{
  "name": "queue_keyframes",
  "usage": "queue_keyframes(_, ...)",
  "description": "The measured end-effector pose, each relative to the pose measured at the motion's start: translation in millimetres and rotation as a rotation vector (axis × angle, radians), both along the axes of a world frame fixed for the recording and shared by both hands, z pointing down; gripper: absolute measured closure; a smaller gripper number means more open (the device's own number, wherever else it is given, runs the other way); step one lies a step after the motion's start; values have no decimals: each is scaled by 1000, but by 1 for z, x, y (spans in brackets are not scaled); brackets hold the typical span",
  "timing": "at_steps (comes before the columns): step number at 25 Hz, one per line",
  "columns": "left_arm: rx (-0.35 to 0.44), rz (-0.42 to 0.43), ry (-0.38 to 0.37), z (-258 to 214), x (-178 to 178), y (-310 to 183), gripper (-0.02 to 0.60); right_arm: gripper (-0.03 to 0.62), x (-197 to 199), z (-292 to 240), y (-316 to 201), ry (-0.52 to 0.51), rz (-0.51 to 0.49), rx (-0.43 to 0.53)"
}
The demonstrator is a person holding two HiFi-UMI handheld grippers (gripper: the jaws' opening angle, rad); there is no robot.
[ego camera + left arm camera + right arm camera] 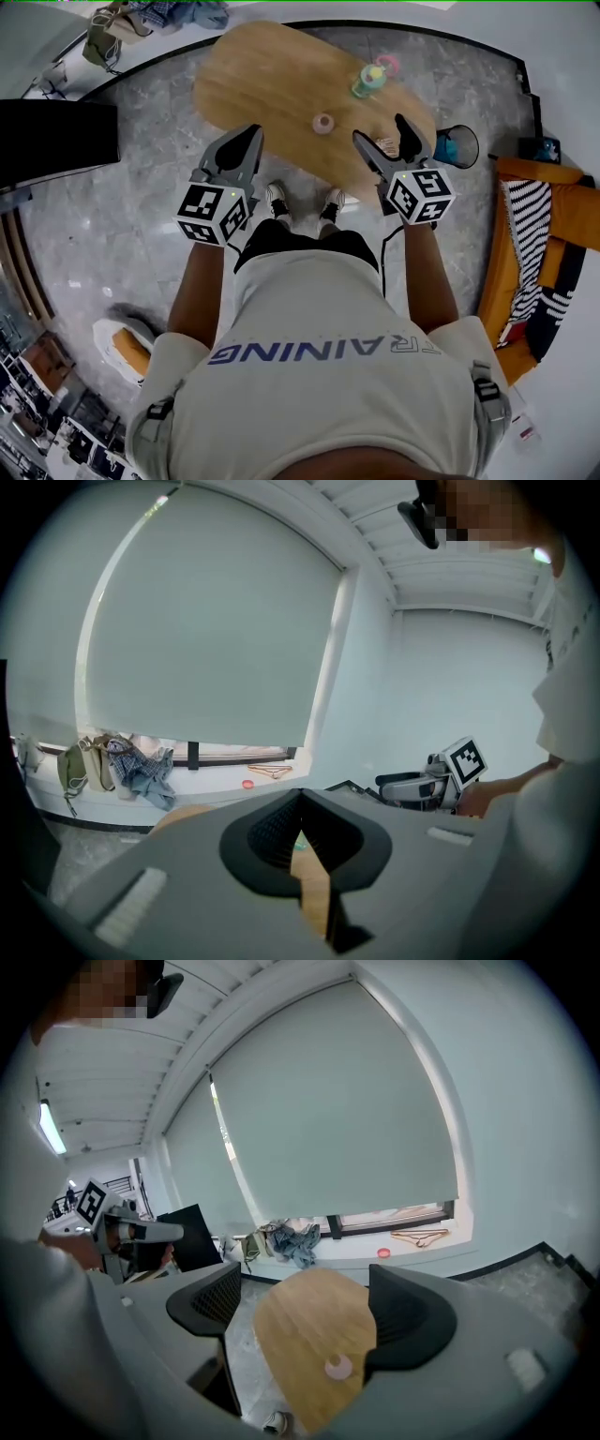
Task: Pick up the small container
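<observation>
Small container: pink, round, low. It sits on the oval wooden table, on the half nearer us, and neither gripper touches it.

Right gripper: jaws wide apart with nothing between the pads. We hold it over the table's near edge, pointing forward and somewhat down. In the right gripper view the gap frames the tabletop, and the container shows low in the gap, close beside the right-hand jaw.

Left gripper: jaws together, nothing held. The left gripper view shows the tips meeting, with only a sliver of wood below them. It sits at the table's near-left rim, level with the right gripper.

Farther along the table we see a green bottle and a pink item just behind it. Both are well apart from the container.

Beyond that:
- A dark bin stands on the marble floor by the table's right end.
- An orange sofa with a striped cloth lies to the right.
- The window ledge holds a heap of clothes, a hanger and a small red dish.
</observation>
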State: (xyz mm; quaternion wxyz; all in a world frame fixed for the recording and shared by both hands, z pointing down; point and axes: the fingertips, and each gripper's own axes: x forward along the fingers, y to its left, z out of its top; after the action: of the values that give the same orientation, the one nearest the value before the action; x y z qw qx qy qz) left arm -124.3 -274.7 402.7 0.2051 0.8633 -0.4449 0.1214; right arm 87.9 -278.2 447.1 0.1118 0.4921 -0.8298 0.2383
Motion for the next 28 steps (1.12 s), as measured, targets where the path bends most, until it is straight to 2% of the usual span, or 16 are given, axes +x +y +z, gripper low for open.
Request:
queue_keyframes(5,-71,-3,-13,50,2,5,581,160,-19,62,1,38,-61,-83)
queue_keyframes(12,-181,-26,-51,138,6,5,581,168,-34,189,-7,113,-88,-201)
queue_keyframes(18,-188,-35,-56,168,7,-11,581,180,-39,242,-24,126,-79,-231)
queue_keyframes(28,-221,-63,-50,233,11,-42,581,163,-54,345,-43,203,-134,-320)
